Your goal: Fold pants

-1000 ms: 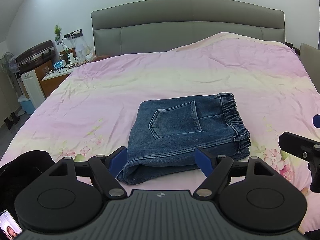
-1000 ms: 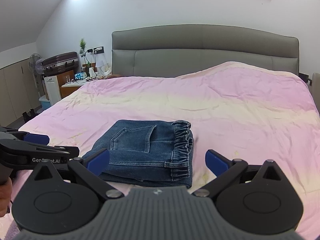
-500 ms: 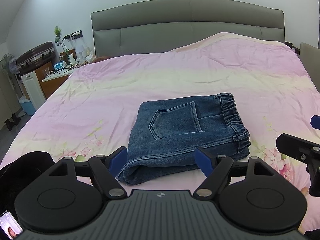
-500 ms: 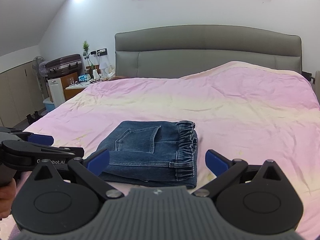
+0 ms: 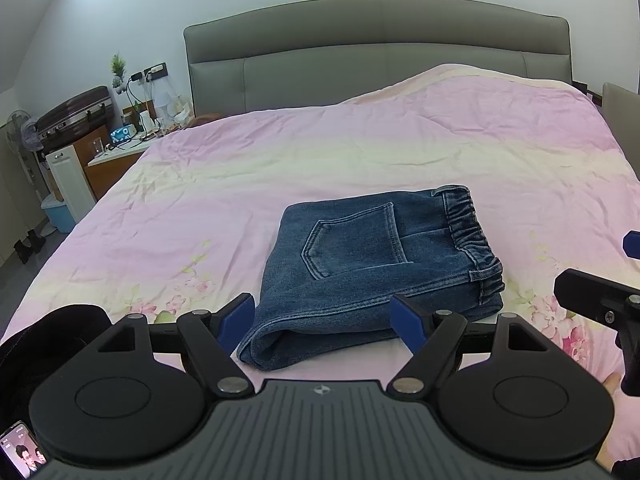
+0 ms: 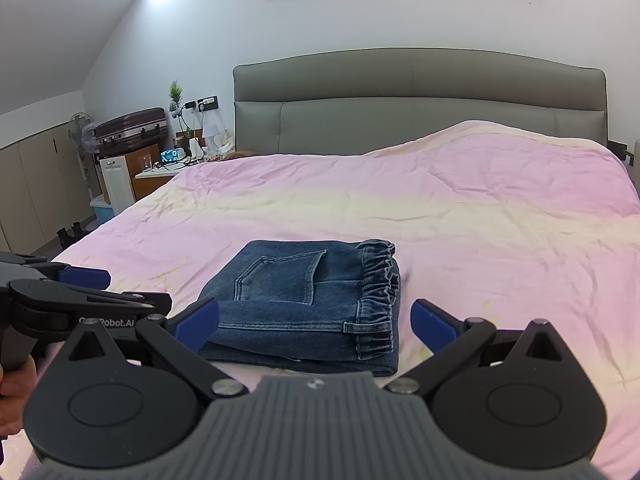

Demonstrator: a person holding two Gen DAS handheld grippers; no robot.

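Note:
Blue denim pants (image 5: 372, 276) lie folded into a compact rectangle on the pink bedspread, back pocket up, elastic waistband to the right. They also show in the right wrist view (image 6: 308, 300). My left gripper (image 5: 322, 322) is open and empty, just in front of the pants' near edge. My right gripper (image 6: 314, 322) is open and empty, also just short of the pants. The right gripper's body shows at the right edge of the left wrist view (image 5: 600, 300), and the left gripper's body at the left of the right wrist view (image 6: 68, 300).
The pink floral bedspread (image 5: 360, 152) covers a wide bed with a grey headboard (image 5: 376, 52). A black garment (image 5: 44, 340) and a phone (image 5: 20, 452) lie at the near left. A cluttered nightstand (image 5: 120, 148), suitcase and fan stand left of the bed.
The right gripper has drawn back and tilted slightly up, so the pants sit a little farther off in its view. The left gripper has barely moved. The pants lie unchanged.

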